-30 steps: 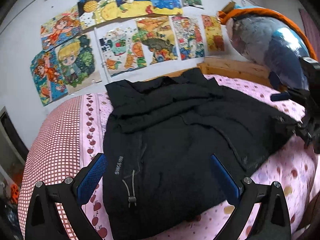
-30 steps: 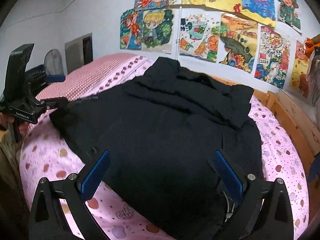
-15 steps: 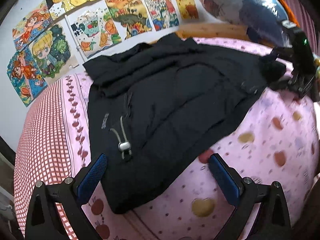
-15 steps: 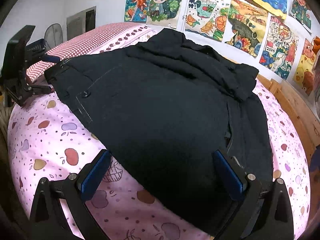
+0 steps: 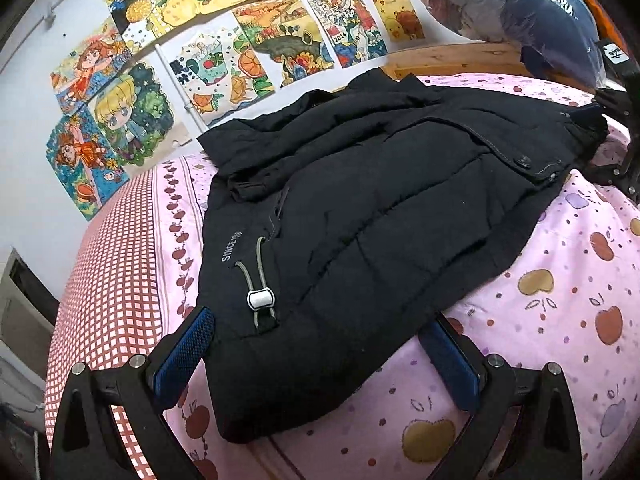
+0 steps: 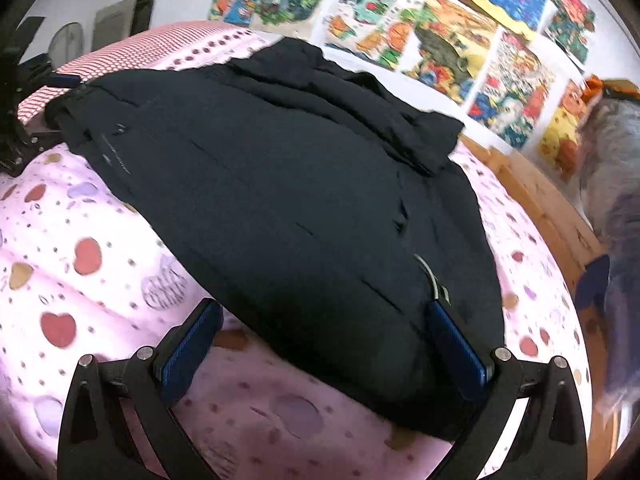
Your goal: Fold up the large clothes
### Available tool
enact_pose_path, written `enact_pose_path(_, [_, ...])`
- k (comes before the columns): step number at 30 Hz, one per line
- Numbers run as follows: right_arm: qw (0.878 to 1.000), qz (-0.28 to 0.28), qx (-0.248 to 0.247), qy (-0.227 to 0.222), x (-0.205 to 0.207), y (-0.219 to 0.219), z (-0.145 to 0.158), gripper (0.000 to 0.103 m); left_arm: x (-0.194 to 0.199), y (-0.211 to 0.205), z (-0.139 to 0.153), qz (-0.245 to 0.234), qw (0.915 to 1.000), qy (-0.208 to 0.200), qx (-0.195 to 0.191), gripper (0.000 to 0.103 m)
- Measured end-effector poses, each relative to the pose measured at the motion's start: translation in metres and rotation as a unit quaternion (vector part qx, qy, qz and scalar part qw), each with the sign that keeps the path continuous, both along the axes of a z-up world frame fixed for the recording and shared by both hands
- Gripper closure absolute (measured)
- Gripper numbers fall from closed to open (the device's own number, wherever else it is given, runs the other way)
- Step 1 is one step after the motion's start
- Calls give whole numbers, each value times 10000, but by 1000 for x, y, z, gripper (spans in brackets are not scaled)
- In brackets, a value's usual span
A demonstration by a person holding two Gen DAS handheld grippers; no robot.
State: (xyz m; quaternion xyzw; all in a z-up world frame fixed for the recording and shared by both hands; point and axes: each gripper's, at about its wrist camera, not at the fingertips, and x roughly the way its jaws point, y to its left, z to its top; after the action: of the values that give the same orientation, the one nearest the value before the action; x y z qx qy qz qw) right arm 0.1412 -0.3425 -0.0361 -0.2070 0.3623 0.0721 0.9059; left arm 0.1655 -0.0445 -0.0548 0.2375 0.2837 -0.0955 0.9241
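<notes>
Left wrist view: black jacket [image 5: 360, 220] lying spread flat on bed [image 5: 560, 320], over pink apple-print sheet. Left gripper [image 5: 316, 352] hanging open, jaws wide apart, straddling near jacket corner, gripping nothing. Grey drawcord with white toggle [image 5: 260, 298] lying on jacket just beyond fingers. Drawings [image 5: 224, 52] covering wall behind bed. Right gripper [image 5: 620, 128] sitting at far jacket corner; state there unclear.

Right wrist view: image blurring. Right gripper [image 6: 320, 344] hanging open over near jacket [image 6: 280, 200] edge, right finger [image 6: 456, 352] overlapping fabric, holding nothing.
</notes>
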Motion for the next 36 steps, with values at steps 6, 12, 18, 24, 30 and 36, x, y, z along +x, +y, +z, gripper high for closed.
enact_pose_path(6, [9989, -211, -416, -88, 6, -2, -4, 2, 7, 1, -1, 133, 9999, -22, -83, 0])
enact_pose_path(12, [9965, -362, -687, -299, 6, 2, -9, 2, 8, -1, -4, 339, 9992, -209, 68, 0])
enact_pose_path(18, [9873, -501, -1184, -935, -1, 6, 4, 2, 12, -8, 3, 530, 9957, -648, 407, 0])
enact_pose_path(24, [9746, -459, -1624, -1474, -8, 13, 11, 2, 20, -3, 15, 621, 9939, -842, 361, 0])
enact_pose_path(30, [9860, -576, -1183, -1026, -2, 3, 2, 2, 16, -3, 12, 601, 9920, -1026, 422, 0])
enact_pose_path(36, [9793, -419, -1439, -1361, -14, 12, -3, 42, 3, -14, 8, 479, 9856, -1450, 726, 7])
